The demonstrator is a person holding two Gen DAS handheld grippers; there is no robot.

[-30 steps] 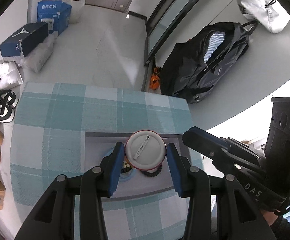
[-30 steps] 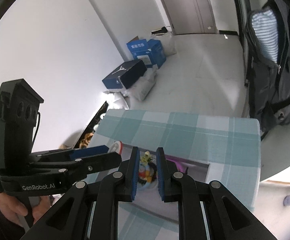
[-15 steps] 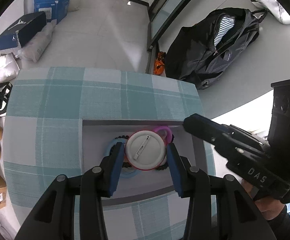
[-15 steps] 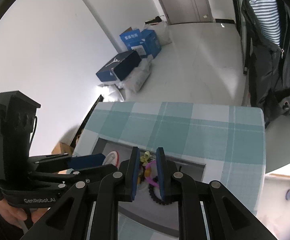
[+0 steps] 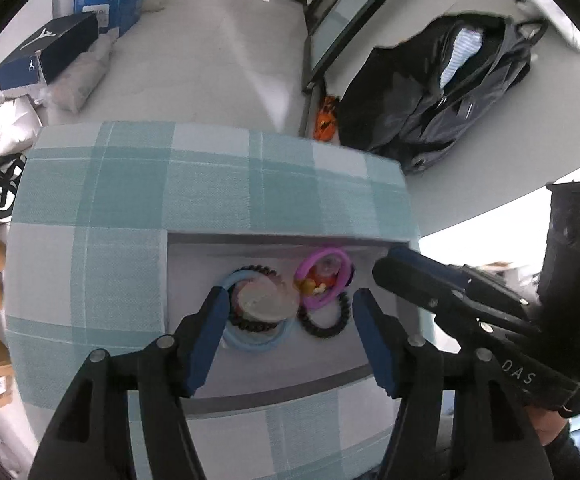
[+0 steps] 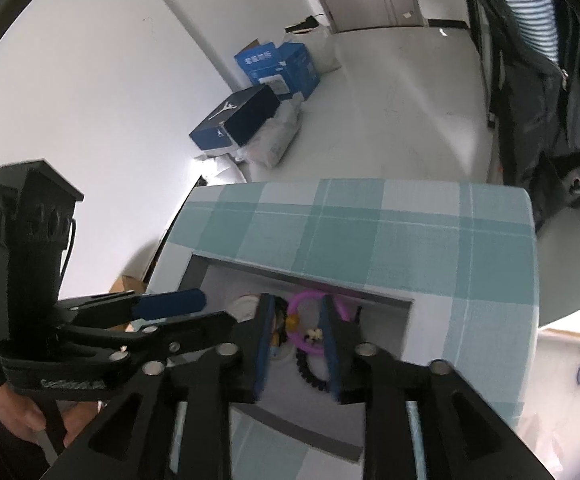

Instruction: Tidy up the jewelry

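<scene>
- Now, closest in the left wrist view, the left gripper (image 5: 290,312) hangs over a grey tray (image 5: 193,280); its blue fingers are spreading apart and press on nothing.
- Just under them, toward the left finger, a round badge (image 5: 267,304) lies blurred on top of a dark bead bracelet (image 5: 245,322) and a pale blue ring (image 5: 257,340).
- At about one o'clock from the badge sits a pink ring (image 5: 324,280) with small orange and yellow charms inside it; a black bead bracelet (image 5: 326,320) lies touching its near edge.
- At three o'clock the right gripper (image 5: 386,264) reaches in over the tray's right edge.
- In the right wrist view the right gripper (image 6: 294,344) has its jaws easing apart, with the pink ring (image 6: 310,300) and charms between the fingers; whether the pads touch them I cannot tell.
- The tray rests on a teal checked cloth (image 5: 209,184).
- Farther off, at ten o'clock, shoe boxes (image 5: 49,52) stand on the floor; at two o'clock a dark backpack (image 5: 450,92) leans by the wall.
</scene>
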